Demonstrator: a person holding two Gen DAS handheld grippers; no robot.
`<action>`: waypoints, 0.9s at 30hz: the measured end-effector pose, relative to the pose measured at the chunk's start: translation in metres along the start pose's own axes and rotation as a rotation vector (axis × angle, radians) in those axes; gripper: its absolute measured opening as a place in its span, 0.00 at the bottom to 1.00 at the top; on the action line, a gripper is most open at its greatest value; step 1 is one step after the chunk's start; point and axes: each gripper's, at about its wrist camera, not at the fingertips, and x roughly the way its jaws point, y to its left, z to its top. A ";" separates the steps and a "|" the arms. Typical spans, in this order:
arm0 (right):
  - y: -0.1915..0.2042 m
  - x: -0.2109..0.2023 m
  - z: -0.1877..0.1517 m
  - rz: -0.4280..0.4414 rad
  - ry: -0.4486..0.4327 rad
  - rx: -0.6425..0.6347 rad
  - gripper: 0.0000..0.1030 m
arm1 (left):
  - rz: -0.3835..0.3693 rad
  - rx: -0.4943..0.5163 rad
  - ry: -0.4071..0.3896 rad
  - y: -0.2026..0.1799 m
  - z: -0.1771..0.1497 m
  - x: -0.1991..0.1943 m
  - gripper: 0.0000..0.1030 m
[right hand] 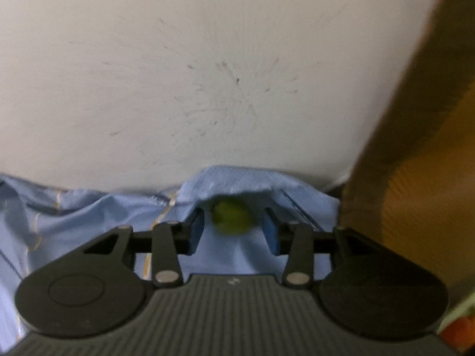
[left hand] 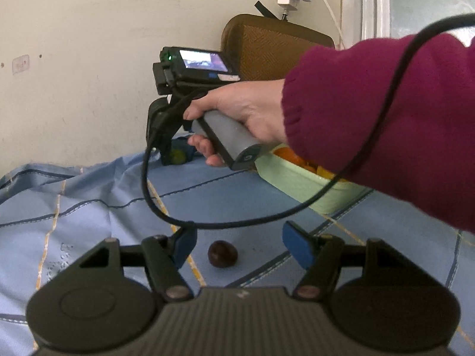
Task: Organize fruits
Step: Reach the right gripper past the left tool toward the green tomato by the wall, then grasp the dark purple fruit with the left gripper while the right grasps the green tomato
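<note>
A small dark round fruit (left hand: 222, 253) lies on the blue checked cloth (left hand: 89, 222). My left gripper (left hand: 239, 238) is open around it, and its blue pads touch nothing. Farther back by the wall, a hand in a maroon sleeve (left hand: 386, 124) holds my right gripper (left hand: 169, 155) down at a green round fruit (left hand: 178, 156). In the right wrist view this green fruit (right hand: 230, 215) sits between the pads of the right gripper (right hand: 234, 227). There is a gap on each side of it, so that gripper is open. A pale green tray (left hand: 297, 181) at the right holds orange fruits (left hand: 292, 155).
A cream wall (left hand: 89, 59) stands right behind the green fruit, with the cloth bunched up against it. A brown woven cushion (left hand: 276, 47) leans behind the tray. The right gripper's black cable (left hand: 237, 224) loops low over the cloth, just ahead of my left fingers.
</note>
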 end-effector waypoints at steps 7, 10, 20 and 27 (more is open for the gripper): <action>0.001 -0.066 -0.025 0.110 -0.131 -0.075 0.31 | -0.006 -0.019 -0.001 0.005 -0.002 -0.003 0.63; -0.019 -0.130 -0.060 0.190 -0.227 -0.144 0.31 | 0.002 -0.021 -0.009 0.006 -0.002 -0.004 0.63; -0.111 -0.242 -0.255 0.199 -0.413 -0.240 0.32 | 0.062 -0.028 0.029 0.006 0.000 0.003 0.63; -0.096 -0.229 -0.301 0.304 -0.400 -0.092 0.32 | 0.131 -0.059 0.165 0.009 0.000 0.023 0.37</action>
